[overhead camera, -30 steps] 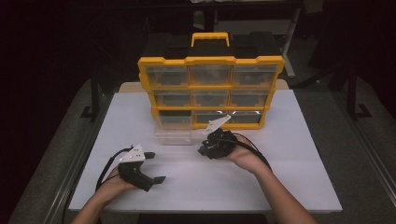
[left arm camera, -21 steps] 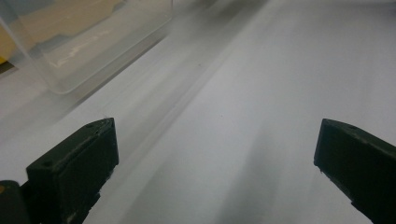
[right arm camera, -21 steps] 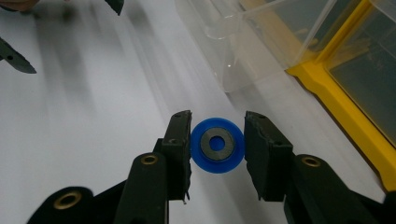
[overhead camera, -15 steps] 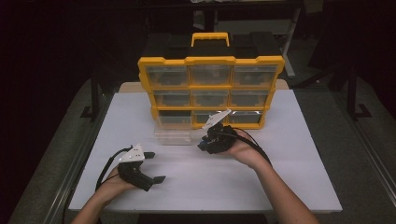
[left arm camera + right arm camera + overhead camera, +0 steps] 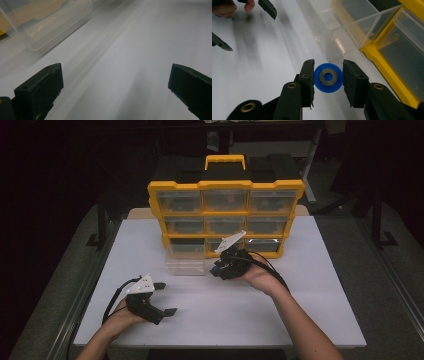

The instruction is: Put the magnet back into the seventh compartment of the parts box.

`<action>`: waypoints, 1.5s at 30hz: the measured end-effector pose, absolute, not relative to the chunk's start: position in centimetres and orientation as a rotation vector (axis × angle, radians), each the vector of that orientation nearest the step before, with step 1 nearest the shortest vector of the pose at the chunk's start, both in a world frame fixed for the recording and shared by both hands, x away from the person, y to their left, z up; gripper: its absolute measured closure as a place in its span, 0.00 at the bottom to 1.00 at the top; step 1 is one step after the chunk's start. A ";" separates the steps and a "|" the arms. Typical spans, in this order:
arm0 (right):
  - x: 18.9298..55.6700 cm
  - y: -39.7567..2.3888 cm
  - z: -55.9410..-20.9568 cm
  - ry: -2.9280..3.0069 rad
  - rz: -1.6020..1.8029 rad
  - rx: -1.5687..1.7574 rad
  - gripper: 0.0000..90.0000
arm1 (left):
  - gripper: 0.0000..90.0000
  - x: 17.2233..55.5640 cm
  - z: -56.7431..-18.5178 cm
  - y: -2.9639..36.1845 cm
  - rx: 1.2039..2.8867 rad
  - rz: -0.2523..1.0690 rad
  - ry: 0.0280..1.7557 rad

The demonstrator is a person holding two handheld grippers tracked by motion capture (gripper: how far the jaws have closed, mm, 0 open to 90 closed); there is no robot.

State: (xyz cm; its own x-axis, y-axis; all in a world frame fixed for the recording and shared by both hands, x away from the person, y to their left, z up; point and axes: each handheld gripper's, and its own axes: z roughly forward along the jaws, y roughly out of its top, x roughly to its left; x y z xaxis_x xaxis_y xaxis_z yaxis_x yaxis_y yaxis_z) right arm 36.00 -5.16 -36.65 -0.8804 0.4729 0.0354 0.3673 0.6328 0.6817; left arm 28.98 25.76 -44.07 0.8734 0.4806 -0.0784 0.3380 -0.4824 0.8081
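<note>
My right gripper [image 5: 328,72] is shut on a small blue wheel [image 5: 324,88] with a black hub, its pads pressing the wheel's two sides. In the high view the right gripper [image 5: 217,268] hovers just right of a clear plastic bin [image 5: 184,265] that stands on the table in front of the yellow drawer organizer [image 5: 225,212]. The clear bin [image 5: 337,37] lies straight ahead of the wheel and looks empty. My left gripper [image 5: 166,298] rests low on the white table [image 5: 310,285] at the front left, open, with nothing between its jaws [image 5: 115,82].
The organizer holds several clear drawers in yellow frames and has a yellow handle [image 5: 225,161] on top. One slot in its bottom row, at the left, stands without its drawer. Cables trail from both grippers. The floor around the table is dark.
My right gripper has edged slightly up and left toward the clear bin, still holding the blue wheel. The left gripper has stayed where it was.
</note>
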 end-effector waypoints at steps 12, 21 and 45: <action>36.7 -4.7 -35.5 2.688 1.102 0.681 0.68 | 0.00 28.9 -44.1 25.8 2.118 0.195 0.595; 37.3 -4.0 -34.6 2.678 1.109 0.665 0.68 | 0.00 29.0 -44.1 25.8 2.114 0.190 0.598; 39.4 -1.1 -33.1 2.663 1.167 0.657 0.68 | 0.00 28.9 -44.0 25.8 2.115 0.188 0.597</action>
